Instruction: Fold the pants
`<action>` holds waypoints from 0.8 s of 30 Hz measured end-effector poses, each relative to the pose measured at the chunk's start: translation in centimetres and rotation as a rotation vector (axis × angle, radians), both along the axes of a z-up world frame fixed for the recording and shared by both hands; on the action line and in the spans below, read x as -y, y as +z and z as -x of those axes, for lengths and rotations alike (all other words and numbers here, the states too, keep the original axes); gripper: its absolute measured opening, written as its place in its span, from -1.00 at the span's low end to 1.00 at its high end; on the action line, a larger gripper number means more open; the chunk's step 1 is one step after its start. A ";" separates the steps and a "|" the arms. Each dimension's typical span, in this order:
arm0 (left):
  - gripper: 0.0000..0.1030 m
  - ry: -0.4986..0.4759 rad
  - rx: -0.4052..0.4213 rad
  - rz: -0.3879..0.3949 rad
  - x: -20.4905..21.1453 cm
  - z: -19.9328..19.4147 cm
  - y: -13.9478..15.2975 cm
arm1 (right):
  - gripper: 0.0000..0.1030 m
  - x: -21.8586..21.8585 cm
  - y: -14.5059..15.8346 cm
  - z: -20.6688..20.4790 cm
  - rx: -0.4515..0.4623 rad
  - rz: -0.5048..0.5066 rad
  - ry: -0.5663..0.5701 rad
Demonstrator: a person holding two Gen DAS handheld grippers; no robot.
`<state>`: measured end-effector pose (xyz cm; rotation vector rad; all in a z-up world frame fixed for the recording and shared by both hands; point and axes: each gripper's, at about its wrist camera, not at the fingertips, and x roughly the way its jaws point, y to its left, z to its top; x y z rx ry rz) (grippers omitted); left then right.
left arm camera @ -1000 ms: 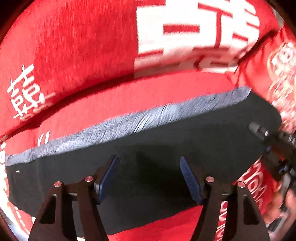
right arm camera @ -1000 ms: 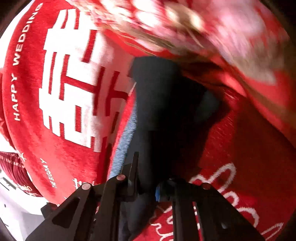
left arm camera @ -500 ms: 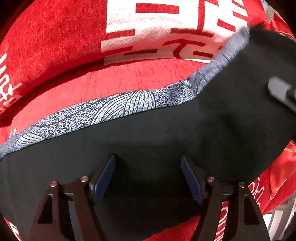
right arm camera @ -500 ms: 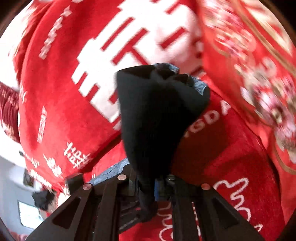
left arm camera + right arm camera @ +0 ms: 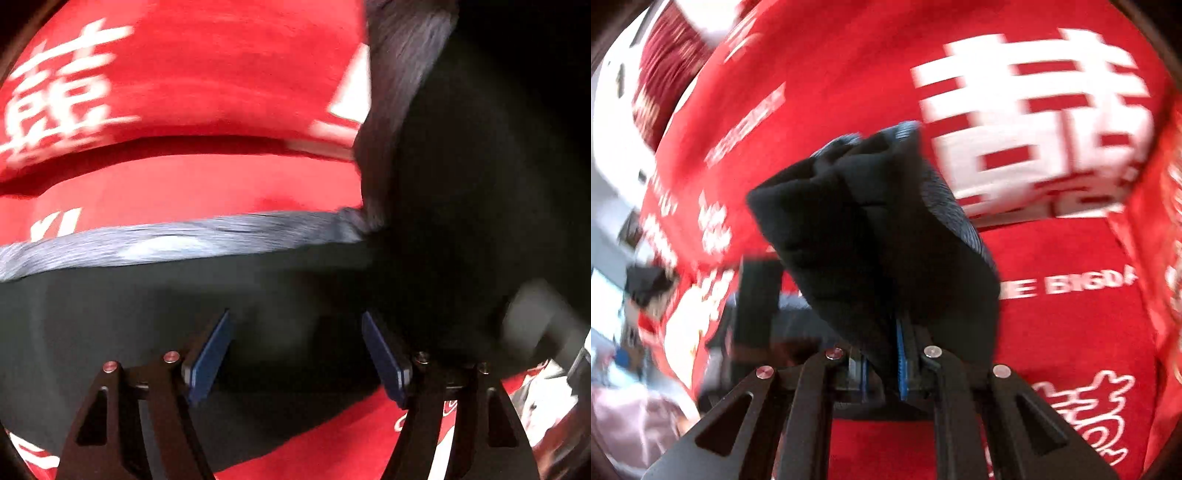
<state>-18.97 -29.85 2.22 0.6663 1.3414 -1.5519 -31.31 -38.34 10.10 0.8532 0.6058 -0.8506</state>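
Observation:
The black pants, with a grey patterned band along the far edge, lie flat on a red bed cover. My left gripper hovers just over the flat part, jaws open and nothing pinched between them. At the right of the left wrist view, one end of the pants stands lifted like a dark wall. In the right wrist view my right gripper is shut on that bunched end of the pants, holding it above the cover. A blurred grey part of the right gripper shows low on the right.
The red bed cover carries large white characters and lettering. At the left of the right wrist view lie the bed's edge, a dark red cushion and a blurred room floor. A dark upright shape stands beside the held cloth.
My right gripper has risen and rolled with the pants end in its grip. In the left wrist view the lifted cloth now fills the right side, and the left gripper has slid sideways along the pants.

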 end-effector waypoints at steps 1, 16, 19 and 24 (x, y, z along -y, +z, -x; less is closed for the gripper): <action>0.42 0.006 0.024 -0.012 -0.2 -1.2 -0.2 | -0.76 -0.5 -0.2 -1.6 -0.017 -0.003 0.032; 0.42 0.296 0.197 -0.143 -8.6 -21.2 -1.1 | -0.31 -9.2 -9.5 -15.3 -0.628 0.052 0.411; 0.42 0.223 0.166 -0.129 -8.8 -20.5 0.5 | 0.04 -10.4 -7.4 -14.2 -0.497 -0.023 0.400; 0.42 0.084 0.038 -0.134 -8.7 -15.6 0.7 | 0.04 -6.9 -7.3 -7.6 0.104 -0.437 0.011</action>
